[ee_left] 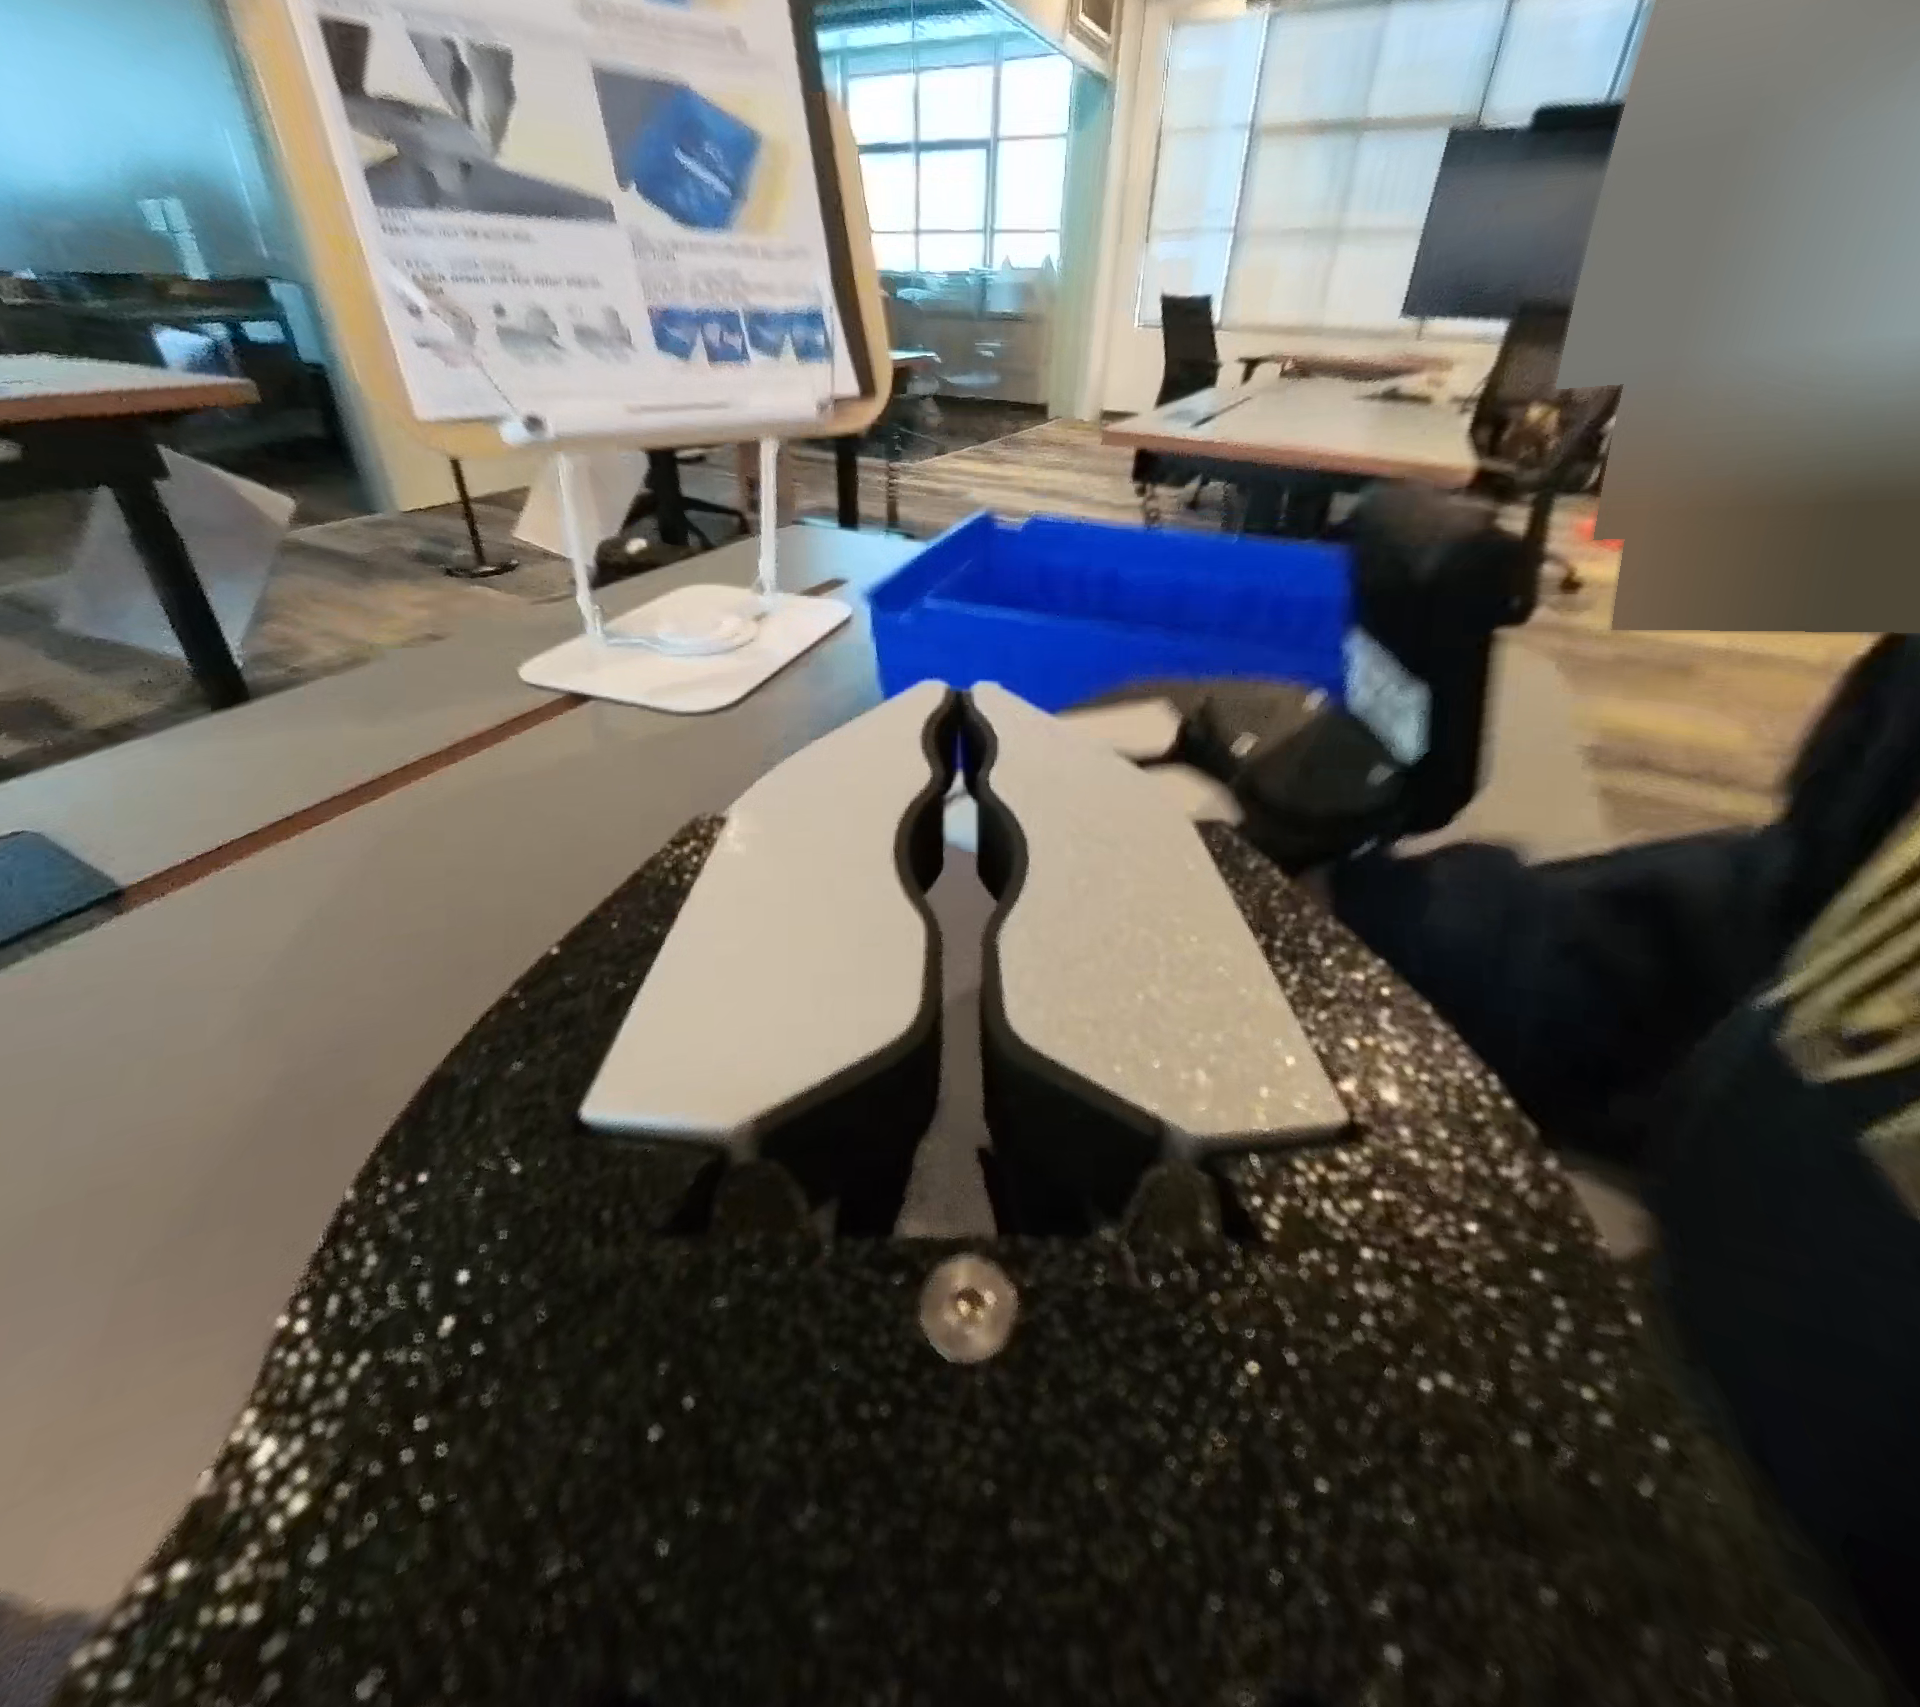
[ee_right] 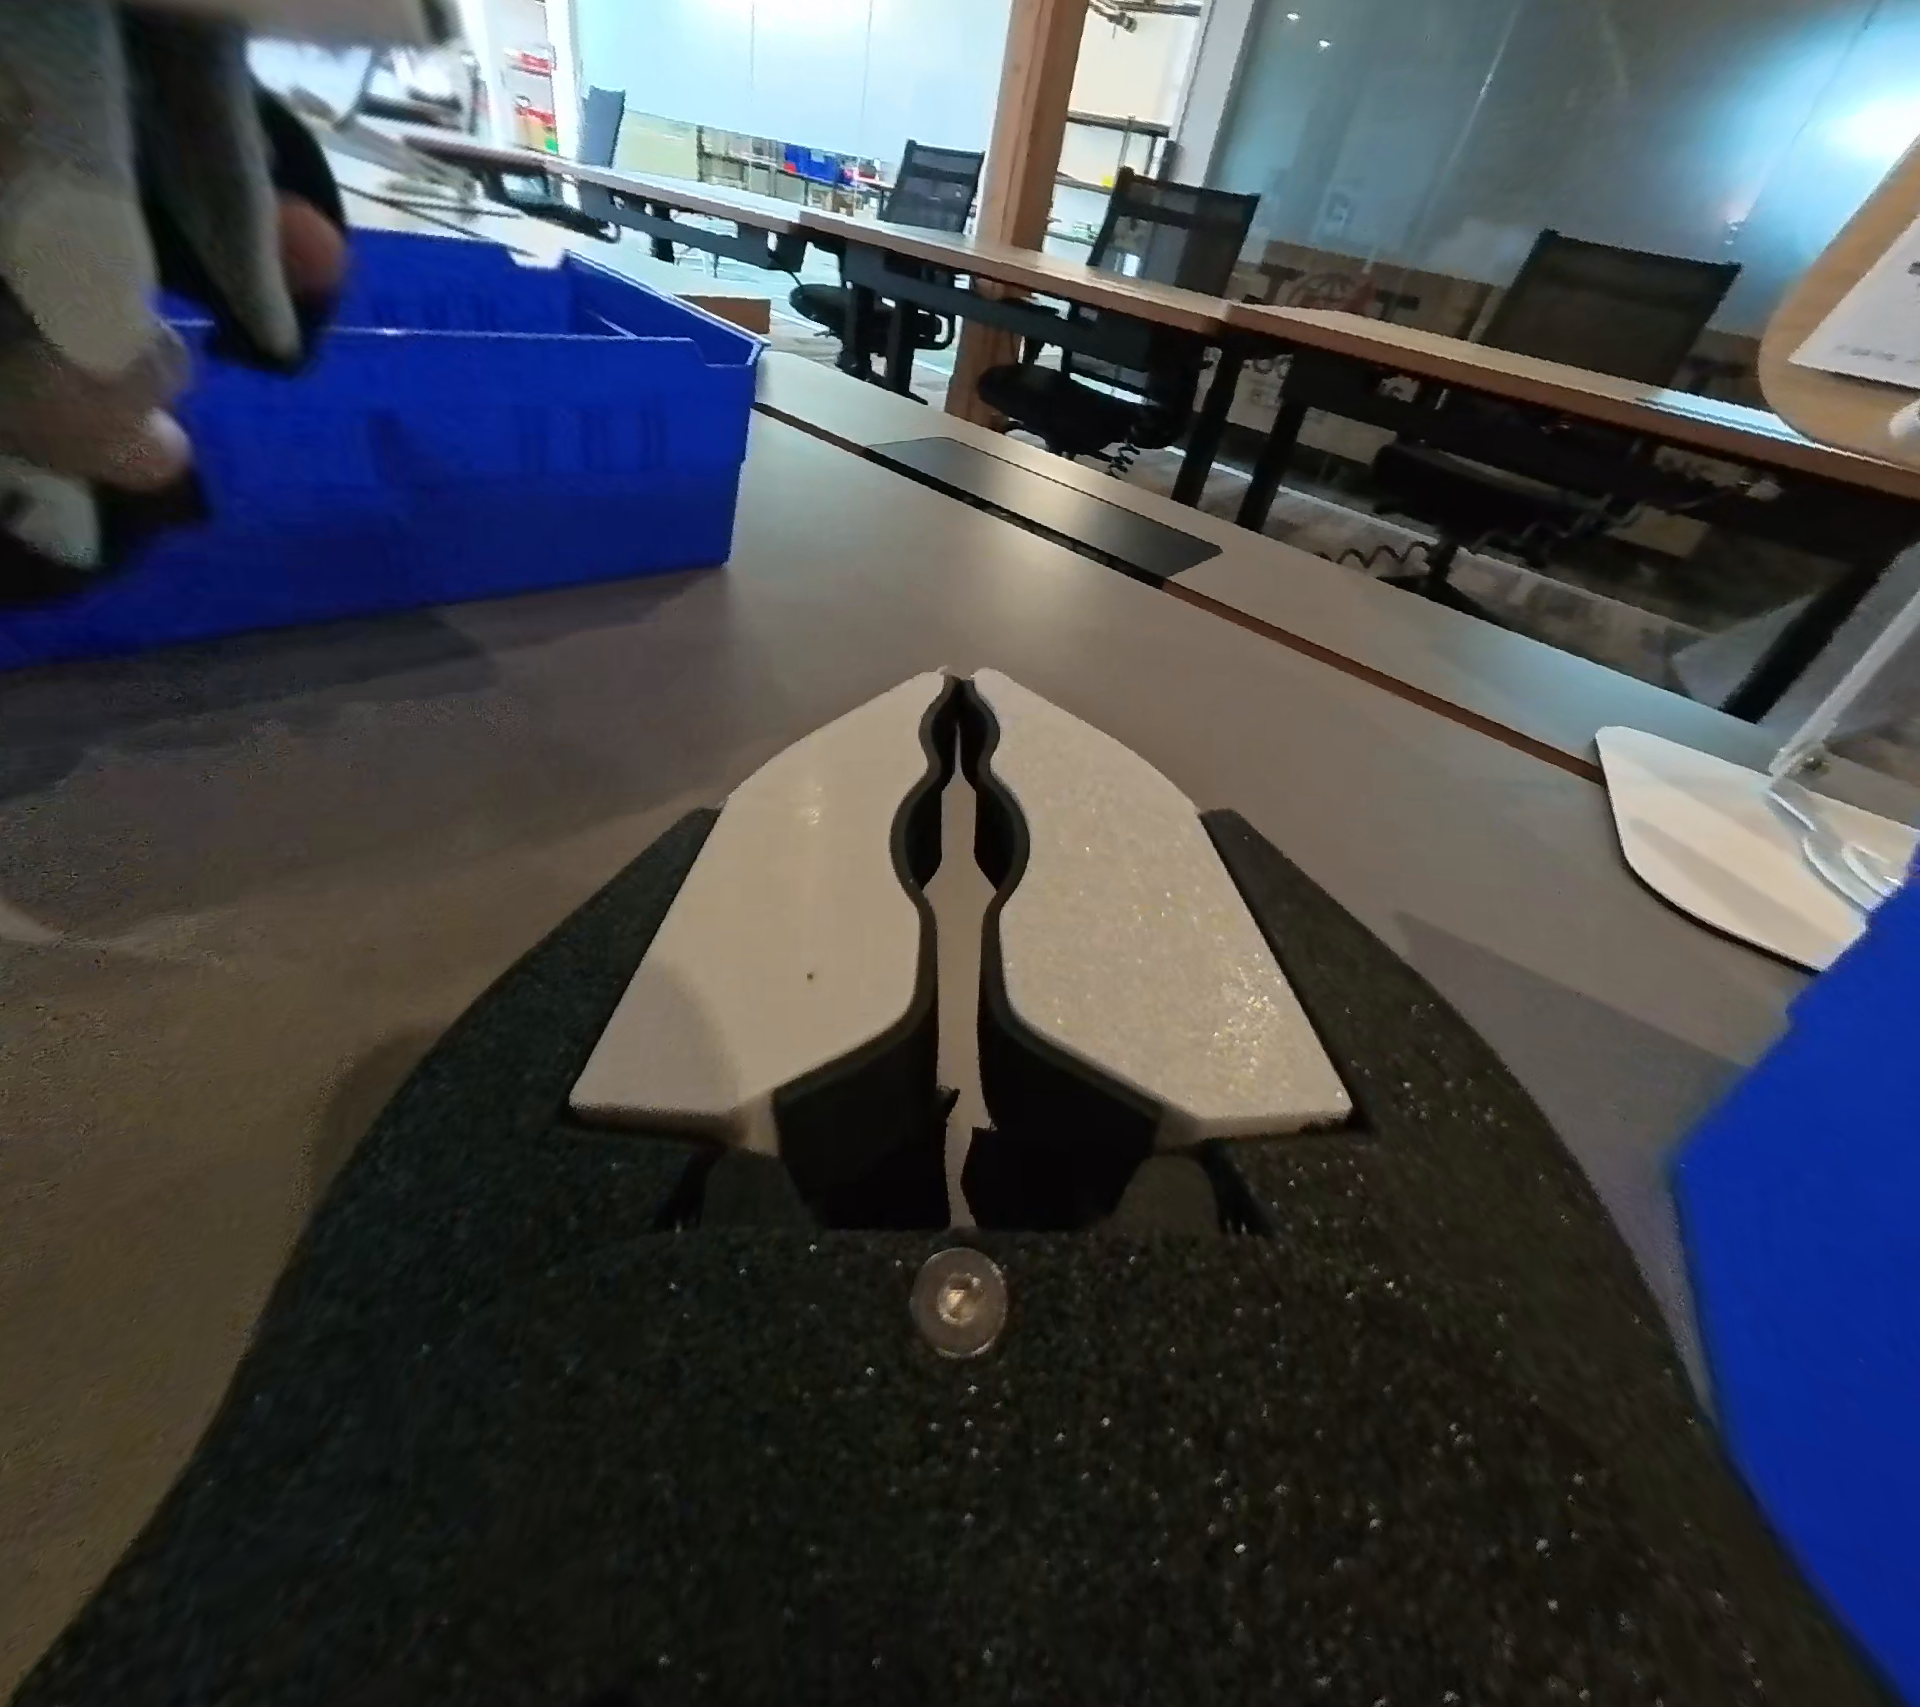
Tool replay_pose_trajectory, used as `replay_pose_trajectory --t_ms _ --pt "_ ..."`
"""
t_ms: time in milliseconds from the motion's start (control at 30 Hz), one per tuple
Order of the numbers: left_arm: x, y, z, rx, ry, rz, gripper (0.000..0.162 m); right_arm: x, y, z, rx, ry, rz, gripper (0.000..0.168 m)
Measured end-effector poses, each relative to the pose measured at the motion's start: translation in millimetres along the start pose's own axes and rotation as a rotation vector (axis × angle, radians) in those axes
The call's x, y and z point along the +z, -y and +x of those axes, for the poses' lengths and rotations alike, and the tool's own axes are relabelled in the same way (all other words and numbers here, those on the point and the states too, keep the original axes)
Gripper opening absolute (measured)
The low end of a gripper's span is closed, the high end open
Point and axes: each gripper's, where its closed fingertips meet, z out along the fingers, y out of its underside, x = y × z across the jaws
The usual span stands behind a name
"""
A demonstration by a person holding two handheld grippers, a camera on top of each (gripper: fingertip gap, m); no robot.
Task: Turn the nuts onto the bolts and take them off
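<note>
No nuts or bolts show in either view. My left gripper point(ee_left: 958, 707) is shut and empty, held above the grey table point(ee_left: 312, 982) and pointing at a blue bin point(ee_left: 1112, 618). My right gripper point(ee_right: 961, 683) is shut and empty too, low over the table point(ee_right: 468, 826). The blue bin point(ee_right: 468, 431) lies to its front left, and its inside is hidden. The right gripper point(ee_left: 1143, 738) shows blurred in the left wrist view, in front of the bin. The left gripper point(ee_right: 187, 307) shows blurred at the upper left of the right wrist view, over the bin's near end.
An instruction board point(ee_left: 540, 99) stands on a white base point(ee_left: 686, 639) left of the bin; the base also shows in the right wrist view point(ee_right: 1745, 836). Another blue object point(ee_right: 1818, 1294) is close at the right. A black panel point(ee_right: 1039, 504) sits in the table. A dark sleeve point(ee_left: 1558, 951) is at right. Across from one pair of fingers to the other is roughly 11 cm.
</note>
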Motion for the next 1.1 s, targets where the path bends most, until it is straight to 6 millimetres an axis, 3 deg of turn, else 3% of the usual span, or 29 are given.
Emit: replay_pose_trajectory --t_ms 67,133,233,333,367,467,600,700,767,1100 --pt "-14.1 23.0 -2.6 -0.027 0.006 -0.028 0.000 -0.1 0.4 -0.9 0.005 0.009 0.005 0.000" --pt "-33.0 40.6 -19.5 -0.016 0.061 -0.087 0.000 0.1 0.4 -1.6 0.007 0.017 0.006 0.000" --pt "-68.2 47.9 -75.2 0.064 0.261 -0.261 0.000 0.4 0.8 -2.8 0.010 0.025 0.009 0.000" --pt "-102.7 32.2 -141.1 0.097 0.430 -0.494 0.000 0.4 0.8 -2.7 0.021 0.031 0.012 0.000" --pt "-109.5 22.2 -156.2 0.062 0.433 -0.557 0.001 0.5 0.8 -2.9 0.025 0.035 0.013 0.000" --pt "-127.0 -23.0 -188.4 -0.076 0.411 -0.790 0.024 0.7 0.4 -3.5 0.034 0.045 0.012 0.000" --pt "-142.5 -84.5 -200.1 -0.129 0.297 -1.070 0.050 1.6 -0.5 -4.6 0.039 0.056 0.007 0.000" --pt "-155.8 -116.2 -206.4 -0.070 0.246 -1.250 0.068 2.0 -1.0 -5.6 0.040 0.065 0.002 0.000" --pt "-154.4 -121.4 -206.0 -0.080 0.203 -1.278 0.073 2.4 -1.3 -6.2 0.040 0.070 0.000 0.000" --pt "-166.4 -147.2 -222.7 -0.007 0.131 -1.467 0.055 3.2 -2.2 -7.7 0.043 0.082 -0.008 0.000"
